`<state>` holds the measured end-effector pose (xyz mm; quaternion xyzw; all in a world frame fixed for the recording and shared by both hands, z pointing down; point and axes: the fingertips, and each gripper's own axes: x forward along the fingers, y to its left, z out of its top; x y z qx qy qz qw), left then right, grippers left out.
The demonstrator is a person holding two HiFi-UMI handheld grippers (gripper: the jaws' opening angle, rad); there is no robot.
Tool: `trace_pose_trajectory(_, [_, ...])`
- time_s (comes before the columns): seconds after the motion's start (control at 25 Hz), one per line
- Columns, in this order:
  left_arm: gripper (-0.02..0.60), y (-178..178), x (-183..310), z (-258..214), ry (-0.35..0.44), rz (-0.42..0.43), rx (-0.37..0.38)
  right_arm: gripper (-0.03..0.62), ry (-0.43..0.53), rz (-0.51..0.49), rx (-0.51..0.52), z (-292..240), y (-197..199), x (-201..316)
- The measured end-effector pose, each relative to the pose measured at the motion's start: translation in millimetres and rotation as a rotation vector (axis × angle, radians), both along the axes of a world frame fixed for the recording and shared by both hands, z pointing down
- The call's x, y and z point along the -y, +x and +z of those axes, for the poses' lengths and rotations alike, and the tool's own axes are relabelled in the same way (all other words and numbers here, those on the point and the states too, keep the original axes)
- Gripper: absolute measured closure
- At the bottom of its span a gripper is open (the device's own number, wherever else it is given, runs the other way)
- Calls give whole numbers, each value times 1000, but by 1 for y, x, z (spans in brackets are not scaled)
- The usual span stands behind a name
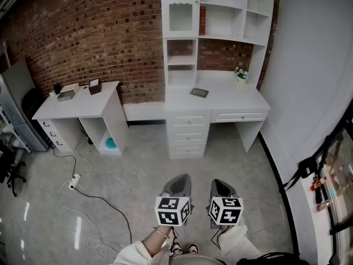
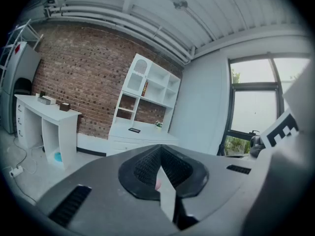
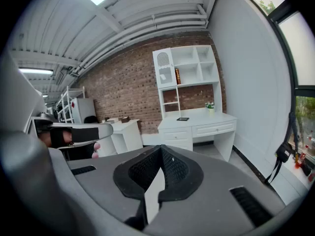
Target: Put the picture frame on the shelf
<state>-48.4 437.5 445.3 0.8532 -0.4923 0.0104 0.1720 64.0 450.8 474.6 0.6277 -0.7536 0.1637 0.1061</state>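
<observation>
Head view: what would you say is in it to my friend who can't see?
The left gripper and the right gripper, both shut and empty, are held low over a grey floor, far from a white desk against a brick wall. A dark picture frame lies flat on the desk, below a white shelf unit.

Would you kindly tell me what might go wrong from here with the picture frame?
1. The picture frame lies flat on the desk, so jaws may slide it rather than grip it.
2. The potted plant stands close by and might get knocked.
3. The left gripper and right gripper are both shut and need opening first.
</observation>
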Motion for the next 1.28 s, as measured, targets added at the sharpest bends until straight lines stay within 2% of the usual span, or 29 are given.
trace_pose_trajectory(0.36, [574, -8, 4, 6, -9, 11, -18, 571, -7, 6, -14, 4, -12, 2])
trace_pose_trajectory(0.56, [574, -19, 15, 4, -5, 13, -22, 571, -3, -3, 30, 3, -25, 13])
trace_pose_trajectory(0.84, [574, -34, 34, 5, -7, 17, -29, 571, -11, 11, 23, 6, -40, 26])
trace_pose_trajectory(1.28, [574, -37, 66, 20, -30, 23, -18, 569, -59, 24, 40, 23, -37, 54])
